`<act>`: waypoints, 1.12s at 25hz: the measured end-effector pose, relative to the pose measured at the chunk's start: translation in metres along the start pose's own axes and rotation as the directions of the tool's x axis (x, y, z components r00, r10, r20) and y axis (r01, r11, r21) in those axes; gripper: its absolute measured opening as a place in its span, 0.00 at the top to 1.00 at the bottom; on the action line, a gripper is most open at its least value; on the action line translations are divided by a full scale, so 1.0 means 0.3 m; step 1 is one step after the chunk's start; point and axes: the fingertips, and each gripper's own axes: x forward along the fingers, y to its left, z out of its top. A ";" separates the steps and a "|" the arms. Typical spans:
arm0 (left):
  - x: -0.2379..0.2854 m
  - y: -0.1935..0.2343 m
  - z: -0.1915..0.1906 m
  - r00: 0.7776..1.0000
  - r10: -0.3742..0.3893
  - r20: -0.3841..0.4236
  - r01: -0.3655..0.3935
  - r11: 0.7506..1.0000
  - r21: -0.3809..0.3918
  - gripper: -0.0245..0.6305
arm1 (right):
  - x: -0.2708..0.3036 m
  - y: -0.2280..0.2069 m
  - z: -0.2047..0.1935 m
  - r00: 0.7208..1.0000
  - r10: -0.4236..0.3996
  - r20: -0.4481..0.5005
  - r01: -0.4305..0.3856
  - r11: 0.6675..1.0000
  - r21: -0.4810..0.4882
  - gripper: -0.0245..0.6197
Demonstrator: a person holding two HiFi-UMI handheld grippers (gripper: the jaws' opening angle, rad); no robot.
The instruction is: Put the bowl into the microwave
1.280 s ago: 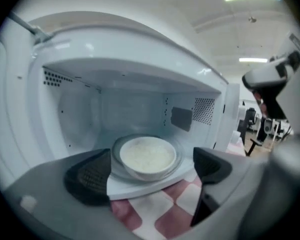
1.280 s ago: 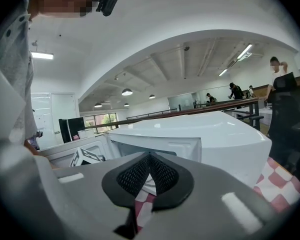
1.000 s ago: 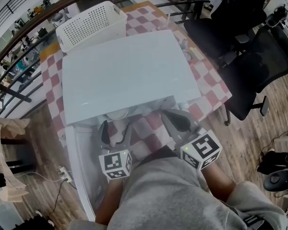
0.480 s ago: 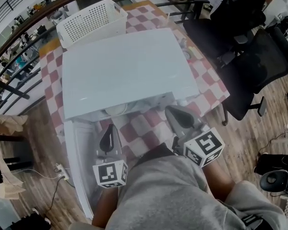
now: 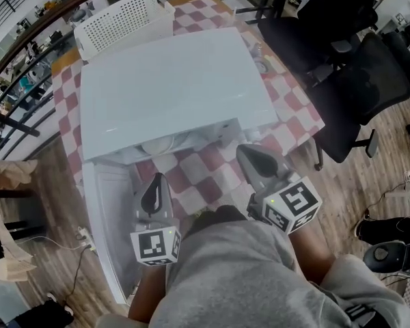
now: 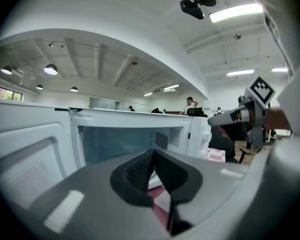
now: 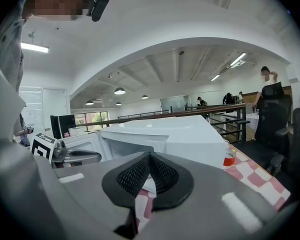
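A white microwave (image 5: 171, 87) stands on the checkered table (image 5: 297, 118), its door (image 5: 106, 210) swung open to the left. Just inside the opening shows the pale rim of the bowl (image 5: 162, 145); the rest of it is hidden under the microwave's top. My left gripper (image 5: 154, 183) hangs in front of the open cavity (image 6: 125, 141), jaws shut with nothing between them. My right gripper (image 5: 254, 157) is at the microwave's front right corner, also shut and empty. Neither gripper touches the bowl.
A white perforated basket (image 5: 123, 22) sits behind the microwave. A small red-banded container (image 7: 230, 158) stands on the table to its right. Black office chairs (image 5: 342, 80) crowd the right side, and a dark railing (image 5: 27, 33) runs along the far edge.
The left gripper's jaws, open at the microwave mouth a second ago, have shut empty and drawn back toward me. The bowl stays inside. The right gripper has edged back slightly.
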 end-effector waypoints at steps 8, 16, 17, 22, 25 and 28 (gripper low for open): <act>-0.054 -0.103 -0.006 1.000 -0.011 0.000 0.011 1.000 0.016 0.95 | -0.118 -0.021 -0.050 1.000 -0.011 -0.014 0.012 1.000 0.021 0.97; -0.162 -0.261 -0.018 0.999 -0.033 -0.001 0.033 0.999 0.014 0.95 | -0.279 -0.023 -0.095 1.000 -0.009 -0.013 0.010 1.000 0.024 0.97; -0.177 -0.281 -0.020 0.999 -0.033 -0.001 0.034 0.999 0.015 0.95 | -0.302 -0.024 -0.101 1.000 -0.010 -0.011 0.010 1.000 0.024 0.97; -0.269 -0.365 -0.011 1.000 -0.020 0.003 0.020 1.000 -0.003 0.95 | -0.422 -0.017 -0.117 1.000 -0.007 0.010 0.006 1.000 0.017 0.97; -0.340 -0.421 -0.003 1.000 -0.011 0.012 0.011 1.000 -0.005 0.95 | -0.505 0.004 -0.136 1.000 0.000 0.023 0.000 1.000 0.015 0.97; -0.421 -0.480 0.001 1.000 -0.006 0.022 0.006 1.000 0.001 0.95 | -0.589 0.040 -0.161 0.999 0.015 0.032 -0.015 1.000 0.014 0.97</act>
